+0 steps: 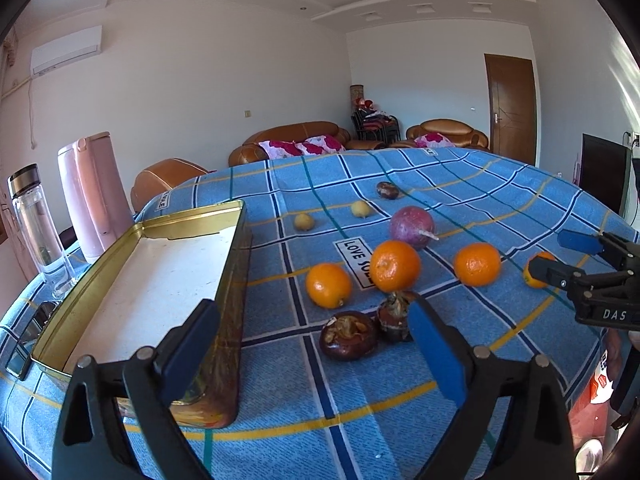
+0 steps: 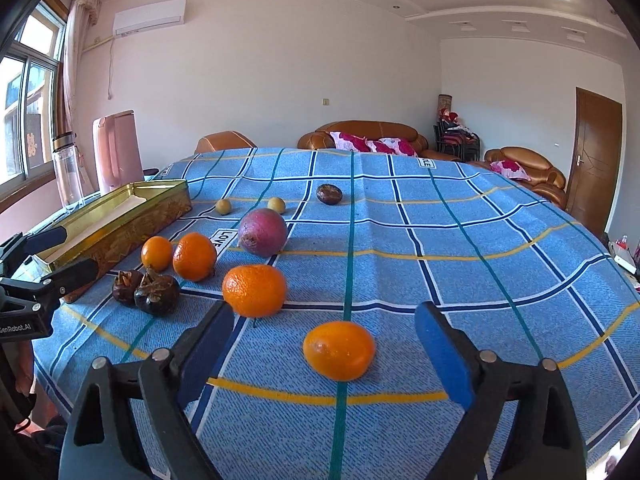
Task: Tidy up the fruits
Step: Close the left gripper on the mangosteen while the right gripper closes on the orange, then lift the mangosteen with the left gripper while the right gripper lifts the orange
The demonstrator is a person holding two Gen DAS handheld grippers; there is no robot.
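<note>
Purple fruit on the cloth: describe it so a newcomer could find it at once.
Start at the gold tin on the left of the blue checked cloth. To its right lie four oranges; just behind them, beside the "LOVE" label, sits the purple fruit. It is the biggest fruit and the only reddish-purple one.

The left gripper (image 1: 316, 344) stands open above the cloth (image 1: 460, 184). A dark fruit (image 1: 347, 335) lies between its fingers, untouched. The tin (image 1: 236, 272) sits behind its left finger; oranges (image 1: 394, 266) lie just ahead.
</note>
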